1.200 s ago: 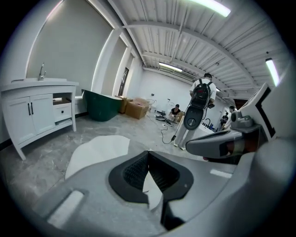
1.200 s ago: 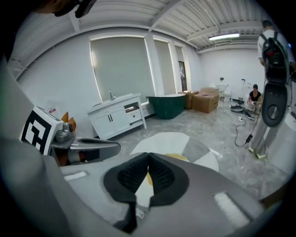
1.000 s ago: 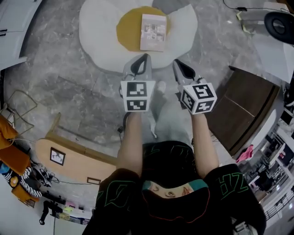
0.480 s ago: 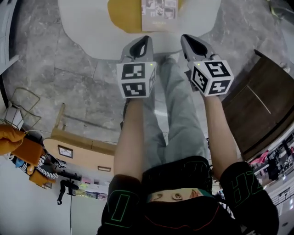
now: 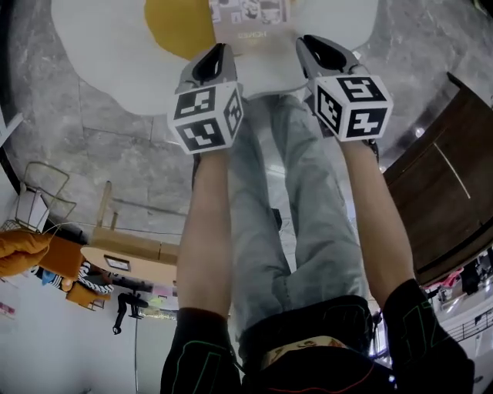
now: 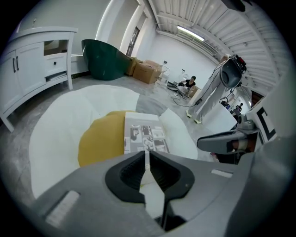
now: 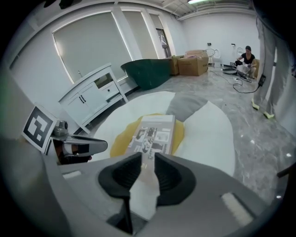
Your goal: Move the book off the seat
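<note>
A grey-covered book lies on the yellow centre of a white egg-shaped seat, at the top edge of the head view. My left gripper hovers over the seat's near rim, just short of the book's left corner, jaws shut and empty. My right gripper is level with it at the book's right corner; its jaws are opening, a narrow gap with nothing between them. In the left gripper view the book lies just beyond the jaw tips. The right gripper view shows the book ahead of its tips.
A dark brown cabinet stands to the right, and a wooden board lies on the floor at left. Beyond the seat are a white sideboard, a dark green tub chair, cardboard boxes and a seated person.
The person has stepped toward the seat. Both grippers have come forward over its near rim, and the book has slid to the top edge of the head view.
</note>
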### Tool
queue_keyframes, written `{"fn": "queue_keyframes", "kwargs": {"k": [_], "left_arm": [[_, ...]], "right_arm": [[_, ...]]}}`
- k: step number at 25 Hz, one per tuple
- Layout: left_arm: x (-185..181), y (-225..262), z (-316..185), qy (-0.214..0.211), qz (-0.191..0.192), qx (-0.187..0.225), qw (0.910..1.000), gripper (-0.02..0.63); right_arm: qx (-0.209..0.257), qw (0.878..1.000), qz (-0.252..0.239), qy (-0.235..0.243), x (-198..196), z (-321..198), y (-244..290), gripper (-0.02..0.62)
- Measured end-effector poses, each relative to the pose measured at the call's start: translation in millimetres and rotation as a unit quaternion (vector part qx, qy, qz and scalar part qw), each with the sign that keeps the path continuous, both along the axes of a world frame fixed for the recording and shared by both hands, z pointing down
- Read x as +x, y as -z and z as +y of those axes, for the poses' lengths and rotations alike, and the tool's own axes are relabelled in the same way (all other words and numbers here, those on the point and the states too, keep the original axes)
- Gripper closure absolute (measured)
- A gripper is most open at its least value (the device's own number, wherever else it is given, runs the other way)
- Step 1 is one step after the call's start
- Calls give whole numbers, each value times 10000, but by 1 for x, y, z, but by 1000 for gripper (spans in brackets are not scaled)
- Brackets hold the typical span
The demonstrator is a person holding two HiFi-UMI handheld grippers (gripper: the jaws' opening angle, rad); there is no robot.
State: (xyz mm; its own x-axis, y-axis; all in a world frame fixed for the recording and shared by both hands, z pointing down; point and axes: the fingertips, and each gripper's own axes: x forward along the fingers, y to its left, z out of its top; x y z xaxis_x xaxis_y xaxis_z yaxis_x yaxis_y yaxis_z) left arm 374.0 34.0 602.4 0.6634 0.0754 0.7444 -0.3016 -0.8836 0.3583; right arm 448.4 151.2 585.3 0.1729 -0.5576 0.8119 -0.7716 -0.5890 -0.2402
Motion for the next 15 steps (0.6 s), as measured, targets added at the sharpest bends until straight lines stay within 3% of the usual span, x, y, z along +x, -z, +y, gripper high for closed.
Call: {"fn": "queue_keyframes", "kwargs": {"k": [1, 2, 5, 7, 15], "left_arm": [[2, -7, 1, -28, -54, -24, 10000, 547], [3, -15, 1, -53, -124, -50, 9999, 494], [7, -42, -11, 166, -301, -173, 9993, 414], [10, -58, -16, 321, -335, -341, 9983, 349], [21, -101, 0, 248, -575, -731, 9954, 298]], "right_arm": [[-29, 9999, -111, 1, 1, 2, -8, 467], [-53, 9997, -234, -1, 1, 3, -16, 436], [-93, 9990, -432, 52, 9, 2, -40, 434], [-91, 9985, -526, 125, 14, -2, -55, 398], [-287, 9945, -888, 466, 23, -18, -111, 345]]}}
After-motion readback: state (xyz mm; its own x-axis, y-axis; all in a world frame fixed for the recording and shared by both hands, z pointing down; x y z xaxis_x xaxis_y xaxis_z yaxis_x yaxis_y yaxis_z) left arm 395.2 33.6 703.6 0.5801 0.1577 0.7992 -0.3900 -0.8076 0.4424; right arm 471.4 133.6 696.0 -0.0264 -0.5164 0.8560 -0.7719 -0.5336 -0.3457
